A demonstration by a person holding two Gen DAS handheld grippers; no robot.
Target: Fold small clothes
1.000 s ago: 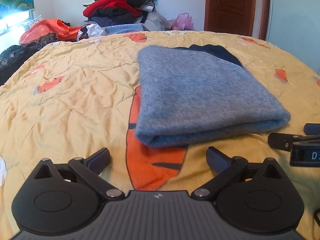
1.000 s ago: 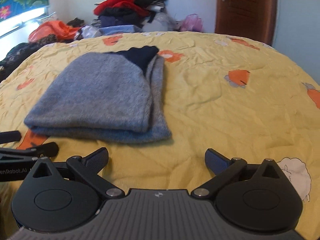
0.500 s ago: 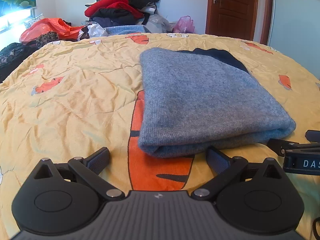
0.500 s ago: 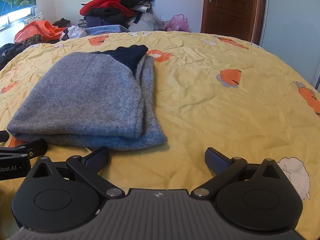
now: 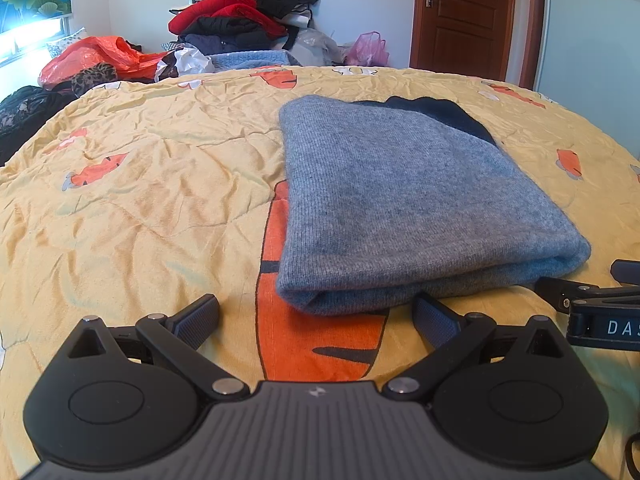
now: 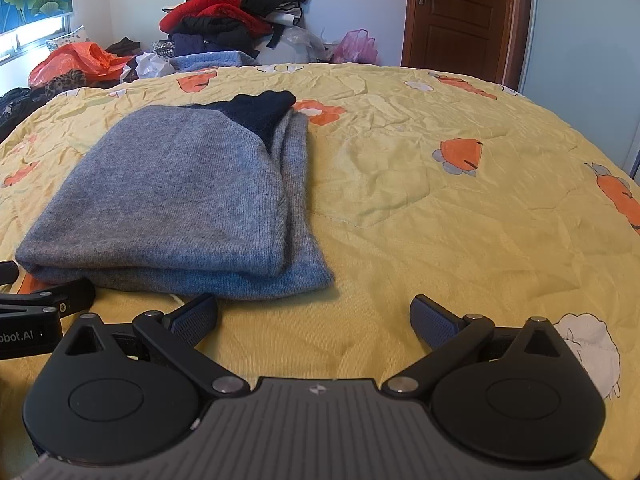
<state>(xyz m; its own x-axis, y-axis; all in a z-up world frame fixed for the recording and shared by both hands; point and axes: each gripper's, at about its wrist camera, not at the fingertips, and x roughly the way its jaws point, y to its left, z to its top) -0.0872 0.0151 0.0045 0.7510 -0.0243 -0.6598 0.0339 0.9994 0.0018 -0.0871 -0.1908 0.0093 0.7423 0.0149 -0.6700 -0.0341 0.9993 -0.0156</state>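
Sweater: the folded grey sweater (image 5: pixel 404 208) lies at centre frame on the yellow quilt (image 5: pixel 140 200), layers stacked, navy part tucked at the far end.
Left gripper (image 5: pixel 316 312): I hold it spread and empty at the sweater's near fold, low to the quilt, probably ready to grip that edge.
Right gripper (image 6: pixel 314 314): spread, empty, at the near right corner, its left finger (image 6: pixel 196 320) just short of the knit.
Background: clothes pile (image 6: pixel 232 12), upper left, likely waiting.

Both cameras sit low over the bed (image 5: pixel 140 200), each looking forward between its own open fingers toward the far door (image 6: pixel 460 12). The left one is close behind the sweater (image 5: pixel 400 200). The right one sees the same sweater (image 6: pixel 168 192) off to its left.
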